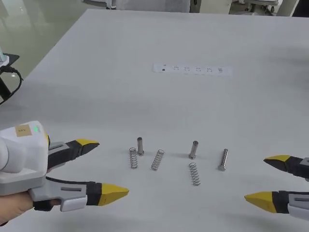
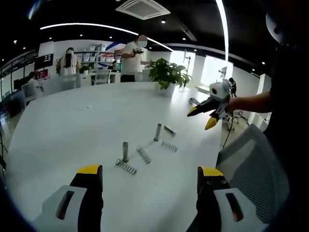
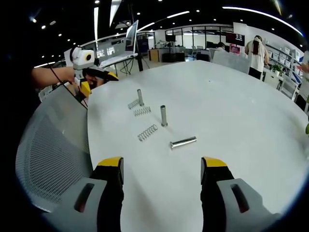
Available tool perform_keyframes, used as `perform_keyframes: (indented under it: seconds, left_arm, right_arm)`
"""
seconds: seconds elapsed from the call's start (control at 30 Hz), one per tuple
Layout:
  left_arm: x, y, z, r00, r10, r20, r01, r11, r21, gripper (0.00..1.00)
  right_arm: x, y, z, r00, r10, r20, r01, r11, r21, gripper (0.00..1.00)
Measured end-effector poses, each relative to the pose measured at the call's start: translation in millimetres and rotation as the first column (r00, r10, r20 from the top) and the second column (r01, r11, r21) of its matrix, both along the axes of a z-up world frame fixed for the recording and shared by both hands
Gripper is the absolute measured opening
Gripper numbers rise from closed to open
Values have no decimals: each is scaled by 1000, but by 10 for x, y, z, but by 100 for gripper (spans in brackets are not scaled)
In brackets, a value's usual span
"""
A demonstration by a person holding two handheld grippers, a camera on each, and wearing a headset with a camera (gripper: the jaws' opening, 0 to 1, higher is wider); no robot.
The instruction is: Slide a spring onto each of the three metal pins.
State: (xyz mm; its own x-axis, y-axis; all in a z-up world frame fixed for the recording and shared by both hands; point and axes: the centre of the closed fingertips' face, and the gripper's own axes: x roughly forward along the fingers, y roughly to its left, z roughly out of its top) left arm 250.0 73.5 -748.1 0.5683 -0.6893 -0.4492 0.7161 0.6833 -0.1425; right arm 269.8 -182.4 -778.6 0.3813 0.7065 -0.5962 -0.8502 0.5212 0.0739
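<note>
**Table** (image 1: 203, 34): white and wide. Its left edge runs diagonally away beyond the left gripper, and its far edge lies well ahead of both grippers. Bare surface surrounds the small parts on every side.

**Mesh chair** (image 3: 48, 140): grey, at the near table edge, to the left of the right gripper in the right gripper view.

**Left gripper** (image 1: 111, 167): held in a hand over the near part of the table. The yellow-tipped jaws are apart and empty, pointing toward the parts.

**Right gripper** (image 1: 256, 179): opposite the left gripper, with the parts between the two. The jaws are apart and empty.

**Power strip** (image 1: 193, 69): white and flat, well ahead of both grippers and well apart from the parts.

**First pin** (image 1: 140, 146): metal, upright, the pin nearest the left gripper, just ahead of its tips.

**Second pin** (image 1: 193, 150): upright, about midway between the grippers.

**Third pin** (image 1: 223, 159): lying on its side, the pin nearest the right gripper, with open table around it.

**First spring** (image 1: 133, 158): lying flat just beside the foot of the first pin, on the left gripper's side. Whether they touch cannot be told.

**Second spring** (image 1: 157, 160): lying flat between the first and second pins, nearer the first.

**Third spring** (image 1: 194, 173): lying flat just beside the second pin, on the side toward the person.
</note>
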Motion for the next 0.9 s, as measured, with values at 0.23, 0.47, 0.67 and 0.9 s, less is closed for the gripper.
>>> perform_keyframes:
  seconds: [0.23, 0.47, 0.67, 0.9]
  left_arm:
    - [6, 13, -18, 1000, -1, -4, 1, 1000, 6, 77]
    - [11, 14, -9, 1000, -4, -1, 4, 1000, 8, 77]
    - [9, -18, -11, 1000, -14, 0, 14, 1000, 11, 77]
    - [-1, -23, -20, 1000, -16, -4, 16, 1000, 11, 76]
  right_arm:
    - [-34, 13, -11, 1000, 17, 0, -17, 1000, -16, 64]
    - [-46, 15, -38, 1000, 25, 0, -25, 999, -28, 64]
    - [-13, 16, -15, 1000, 18, -3, -18, 1000, -25, 64]
    - [33, 4, -16, 1000, -2, -26, 2, 1000, -25, 63]
